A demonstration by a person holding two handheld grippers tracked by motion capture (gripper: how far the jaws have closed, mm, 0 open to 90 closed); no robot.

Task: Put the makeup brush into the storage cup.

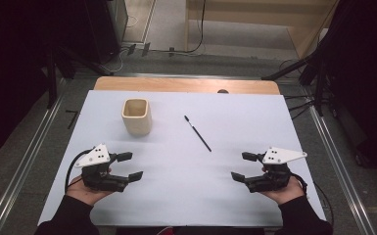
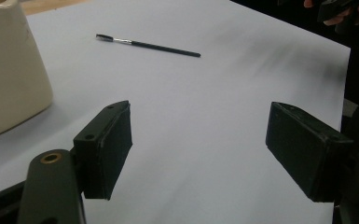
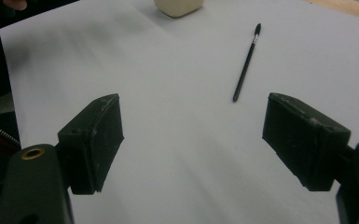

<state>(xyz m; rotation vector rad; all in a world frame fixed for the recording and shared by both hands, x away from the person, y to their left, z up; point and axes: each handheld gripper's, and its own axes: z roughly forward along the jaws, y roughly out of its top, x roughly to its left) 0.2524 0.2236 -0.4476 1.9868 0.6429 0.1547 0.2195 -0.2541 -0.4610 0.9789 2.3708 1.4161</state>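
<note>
A cream square cup (image 1: 137,116) stands upright on the white sheet (image 1: 186,191), left of centre. A thin black brush (image 1: 197,132) lies flat to its right, bristle end toward the far side. My left gripper (image 1: 129,167) rests low at the near left, open and empty, its jaws pointing right. Opposite it at the near right, my right gripper (image 1: 244,166) is open and empty too, jaws pointing left. In the left gripper view the cup (image 2: 9,70) is at the left edge and the brush (image 2: 149,45) lies ahead. The right gripper view has the brush (image 3: 247,63) ahead and the cup (image 3: 179,6) at the top.
The white sheet covers a wooden table whose far edge (image 1: 186,84) shows bare. Metal rails (image 1: 338,161) run along both sides of the table. Dark stands and cables sit on the floor beyond.
</note>
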